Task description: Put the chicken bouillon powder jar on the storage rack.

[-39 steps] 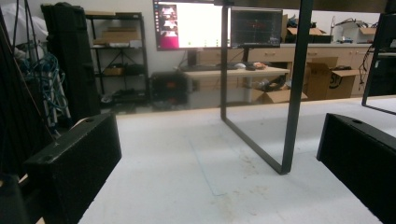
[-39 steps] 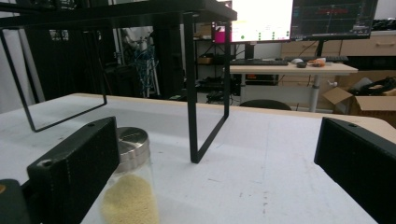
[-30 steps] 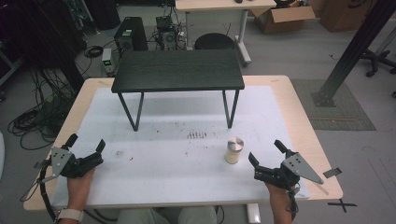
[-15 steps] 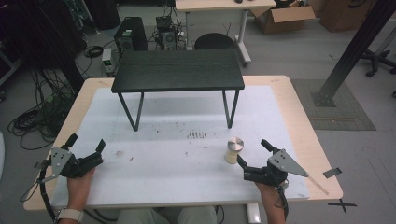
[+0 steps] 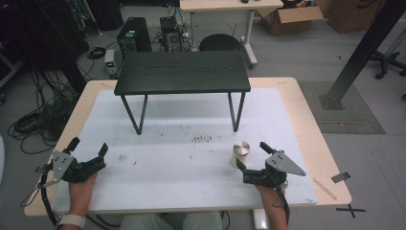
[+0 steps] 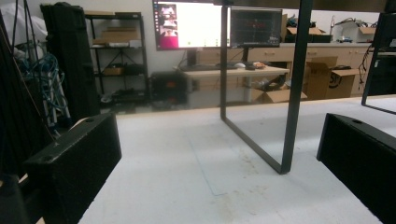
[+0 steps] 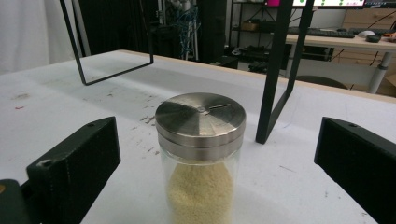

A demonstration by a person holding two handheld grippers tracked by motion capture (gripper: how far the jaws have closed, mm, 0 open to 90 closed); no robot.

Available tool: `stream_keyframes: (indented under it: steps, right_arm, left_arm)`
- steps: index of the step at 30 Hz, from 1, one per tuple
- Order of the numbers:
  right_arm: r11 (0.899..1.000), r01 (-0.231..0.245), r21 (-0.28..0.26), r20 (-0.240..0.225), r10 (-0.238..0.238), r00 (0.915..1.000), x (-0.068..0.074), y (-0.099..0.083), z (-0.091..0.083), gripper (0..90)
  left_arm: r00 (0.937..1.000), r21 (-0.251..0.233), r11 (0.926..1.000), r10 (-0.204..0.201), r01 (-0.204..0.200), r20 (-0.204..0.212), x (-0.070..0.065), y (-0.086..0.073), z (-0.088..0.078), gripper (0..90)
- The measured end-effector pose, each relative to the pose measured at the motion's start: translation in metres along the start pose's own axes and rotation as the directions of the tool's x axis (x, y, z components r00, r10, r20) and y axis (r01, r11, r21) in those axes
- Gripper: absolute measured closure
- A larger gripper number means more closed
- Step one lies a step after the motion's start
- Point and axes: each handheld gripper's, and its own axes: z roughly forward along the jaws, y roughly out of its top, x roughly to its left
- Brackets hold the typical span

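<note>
Right gripper view: the right claw (image 7: pixel 217 172) is wide around the upright jar (image 7: pixel 200 154); the left claw (image 5: pixel 87 156) is wide, holding nothing.

Both tools black: left tool (image 5: pixel 88 160), right tool (image 5: pixel 252 163); grey triangular top plates, trailing black cables; white wristband on left wrist.

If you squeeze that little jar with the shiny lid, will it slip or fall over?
The jar looks like smooth clear glass, so it may slip. It stands taller than wide, so a push near the metal lid could tip it. The grains inside probably steady it.
</note>
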Motion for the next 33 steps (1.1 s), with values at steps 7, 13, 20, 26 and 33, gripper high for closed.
stream_keyframes:
  steps: [7, 13, 20, 26, 33]
  right_arm:
    - [0.999, 0.013, 0.032, -0.013, -0.013, 0.9998, 0.003, -0.001, 0.013, 0.5]
    - [0.999, 0.013, 0.048, -0.021, -0.012, 0.9997, 0.004, -0.001, 0.021, 2.1]
    - [0.996, 0.022, 0.082, -0.026, -0.020, 0.9995, 0.006, 0.000, 0.031, 6.8]
    - [0.994, 0.013, 0.105, -0.030, -0.010, 0.9995, 0.005, -0.002, 0.036, 12.7]
    - [0.994, -0.001, 0.113, -0.037, 0.005, 0.9993, 0.004, -0.004, 0.036, 20.6]
  left_arm:
    - [1.0000, -0.003, 1.0000, -0.002, 0.002, 0.000, 0.000, 0.000, 0.000, 0.2]
    - [1.0000, -0.005, 1.0000, -0.005, 0.005, 0.001, 0.000, 0.000, 0.000, 0.2]
    - [1.0000, -0.007, 1.0000, -0.005, 0.005, 0.001, 0.000, 0.000, 0.000, 0.2]
    - [1.0000, -0.008, 1.0000, -0.006, 0.006, 0.002, 0.001, 0.000, -0.001, 0.2]
    - [1.0000, -0.008, 0.9999, -0.007, 0.007, 0.002, 0.001, 0.000, -0.001, 0.2]
